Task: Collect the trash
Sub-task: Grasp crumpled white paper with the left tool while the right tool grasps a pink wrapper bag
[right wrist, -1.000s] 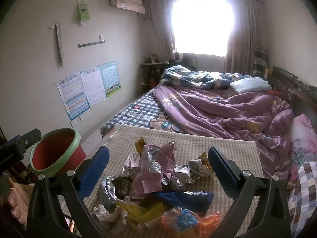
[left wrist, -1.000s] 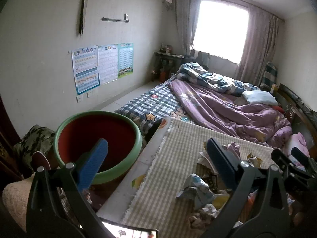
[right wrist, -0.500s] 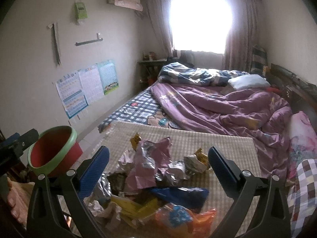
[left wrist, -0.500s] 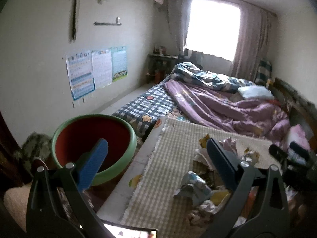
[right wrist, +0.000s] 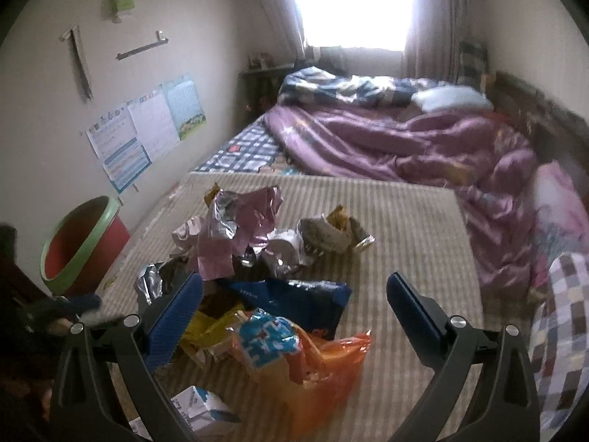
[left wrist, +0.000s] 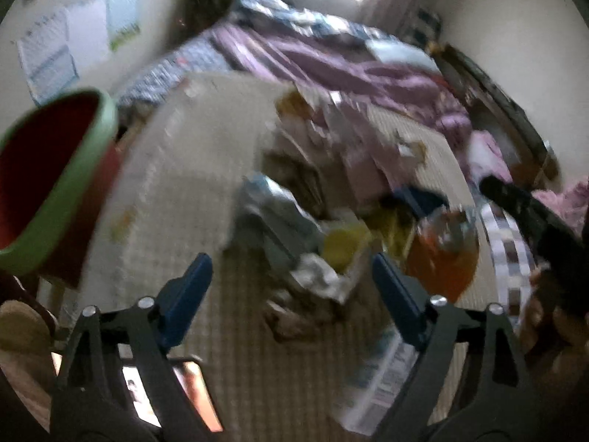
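A pile of crumpled wrappers [right wrist: 257, 235] lies on a checked mat [right wrist: 405, 228]: pink foil, silver foil, a blue bag [right wrist: 294, 298], an orange bag [right wrist: 316, 357] and a white carton [right wrist: 206, 409]. My right gripper [right wrist: 294, 298] is open and empty, low over the orange and blue bags. My left gripper [left wrist: 291, 280] is open and empty above crumpled white paper [left wrist: 320, 276]; this view is blurred. The red bin with a green rim [right wrist: 77, 246] stands left of the mat and also shows in the left wrist view [left wrist: 48, 184].
A bed with purple and blue quilts [right wrist: 397, 140] lies beyond the mat. A wall with posters [right wrist: 143, 129] is on the left. A phone [left wrist: 173, 390] lies at the mat's near edge. A checked cushion [right wrist: 567, 316] is at the right.
Both grippers have tipped down and moved closer to the trash pile. The left one swung right, so the bin slid to its left edge. Both stay open.
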Tool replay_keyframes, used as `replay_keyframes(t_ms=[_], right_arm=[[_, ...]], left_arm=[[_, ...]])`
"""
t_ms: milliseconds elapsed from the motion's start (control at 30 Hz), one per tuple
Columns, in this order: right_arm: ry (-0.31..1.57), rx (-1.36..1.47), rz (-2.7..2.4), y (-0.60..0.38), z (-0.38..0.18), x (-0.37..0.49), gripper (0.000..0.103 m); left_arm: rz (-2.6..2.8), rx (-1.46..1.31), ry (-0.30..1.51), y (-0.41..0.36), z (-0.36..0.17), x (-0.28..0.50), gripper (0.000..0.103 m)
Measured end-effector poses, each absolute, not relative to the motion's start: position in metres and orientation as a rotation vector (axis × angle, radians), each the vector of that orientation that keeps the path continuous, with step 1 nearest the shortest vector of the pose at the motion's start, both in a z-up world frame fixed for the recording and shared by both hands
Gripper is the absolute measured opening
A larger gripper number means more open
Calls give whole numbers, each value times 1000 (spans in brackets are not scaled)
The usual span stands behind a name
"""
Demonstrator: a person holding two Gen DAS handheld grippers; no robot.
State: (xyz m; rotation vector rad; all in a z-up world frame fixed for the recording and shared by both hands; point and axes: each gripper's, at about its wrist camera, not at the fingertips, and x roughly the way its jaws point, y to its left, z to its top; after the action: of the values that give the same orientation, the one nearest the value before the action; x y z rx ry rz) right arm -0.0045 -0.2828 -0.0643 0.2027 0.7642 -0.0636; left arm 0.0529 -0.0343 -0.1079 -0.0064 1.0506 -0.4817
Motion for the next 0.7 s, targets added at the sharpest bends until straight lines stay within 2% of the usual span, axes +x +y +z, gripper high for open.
replay_keyframes(t_ms=[100, 167, 200, 233, 333, 533, 700], right_arm=[[770, 206, -51, -282, -62, 1, 96], [773, 203, -39, -280, -59, 7, 96], [776, 204, -27, -279, -57, 12, 96], [780, 207, -13, -277, -56, 17, 96], [795, 208, 32, -270, -54, 33, 95], [862, 191, 116, -250, -61, 68, 86], [966, 212, 163, -241, -84, 92, 63]], left_arm=[[-495, 6, 1079, -34, -114, 52, 83], [-498, -16, 1102, -31, -120, 53, 64], [-502, -30, 1119, -28, -121, 54, 58], [-509, -44, 1135, -27, -124, 56, 46], [-536, -67, 1150, -27, -126, 53, 32], [-547, -47, 1101, -31, -116, 51, 25], [-548, -67, 1058, -24, -103, 47, 24]])
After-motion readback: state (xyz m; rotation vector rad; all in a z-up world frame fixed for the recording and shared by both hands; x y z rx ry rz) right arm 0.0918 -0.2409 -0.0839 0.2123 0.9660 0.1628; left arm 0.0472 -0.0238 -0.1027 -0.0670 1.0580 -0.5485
